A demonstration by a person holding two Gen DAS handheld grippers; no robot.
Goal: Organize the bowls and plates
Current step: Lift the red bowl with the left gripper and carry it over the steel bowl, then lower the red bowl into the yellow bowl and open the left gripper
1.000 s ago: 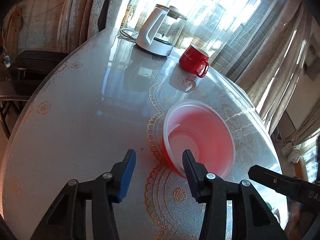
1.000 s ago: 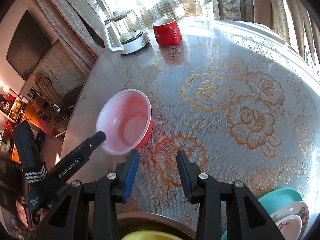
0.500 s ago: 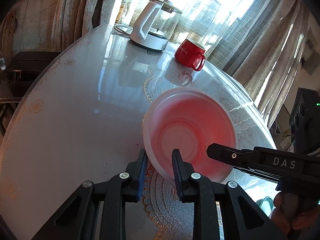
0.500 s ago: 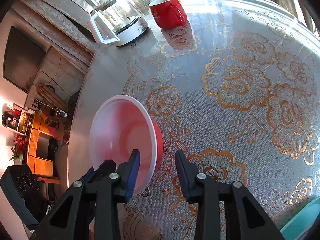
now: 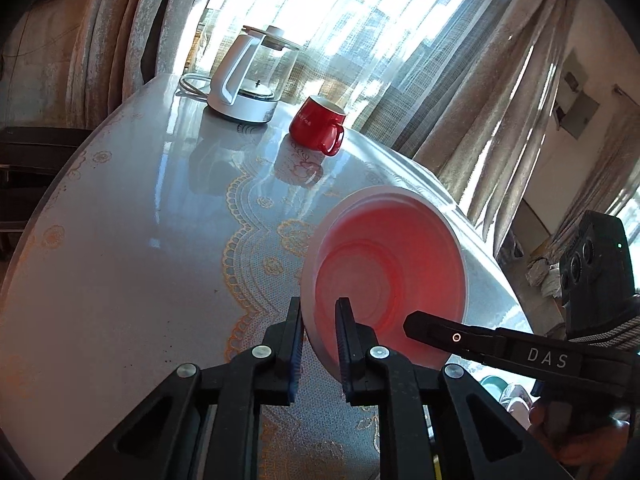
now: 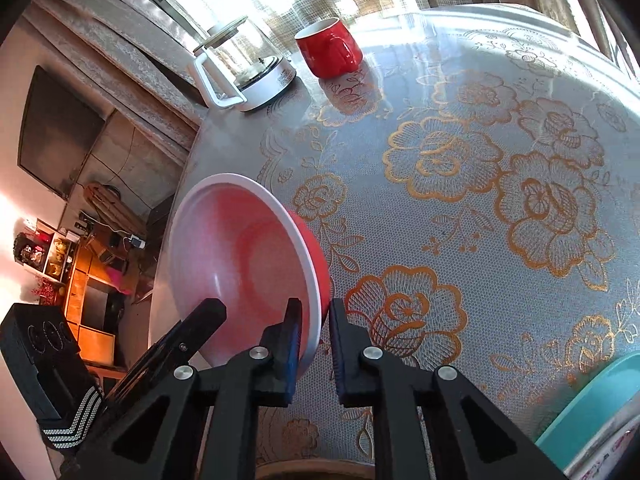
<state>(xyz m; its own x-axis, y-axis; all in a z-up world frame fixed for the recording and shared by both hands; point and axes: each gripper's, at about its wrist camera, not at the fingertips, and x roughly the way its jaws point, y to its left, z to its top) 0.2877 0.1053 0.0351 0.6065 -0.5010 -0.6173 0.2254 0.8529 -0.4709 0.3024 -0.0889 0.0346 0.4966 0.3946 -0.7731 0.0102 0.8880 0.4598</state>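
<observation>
- Left gripper (image 5: 319, 344): jaws have just been closing and now clench the near rim of the red bowl (image 5: 384, 292), one finger outside the wall, one inside.
- Right gripper (image 6: 313, 346): jaws likewise just closing, now clamped across the bowl's (image 6: 244, 268) rim from the opposite side, one pad inside, one on the red outer wall.
- In the left wrist view the right gripper's finger (image 5: 480, 338) shows over the bowl's lower right edge, with the person's hand (image 5: 580, 448) below it at the frame corner.
- Bowl: white rim, pale pink-red inside, red outside. Tilted steeply, mouth turned toward the left gripper's camera, held between the two grippers over the table (image 6: 500, 92). Whether its underside touches the cloth I cannot tell.
- Table: round, glossy, covered by a lace cloth with gold flower outlines.
- Near right edge, right wrist view: a teal plate (image 6: 592, 404) with paler plates partly seen beneath it.
- Far side: red mug (image 5: 318, 125), upright, handle toward the right; just beside it a glass kettle (image 5: 252, 76) on a white base, cord trailing behind.
- Beyond: sheer curtains (image 5: 400, 40), bright window.
</observation>
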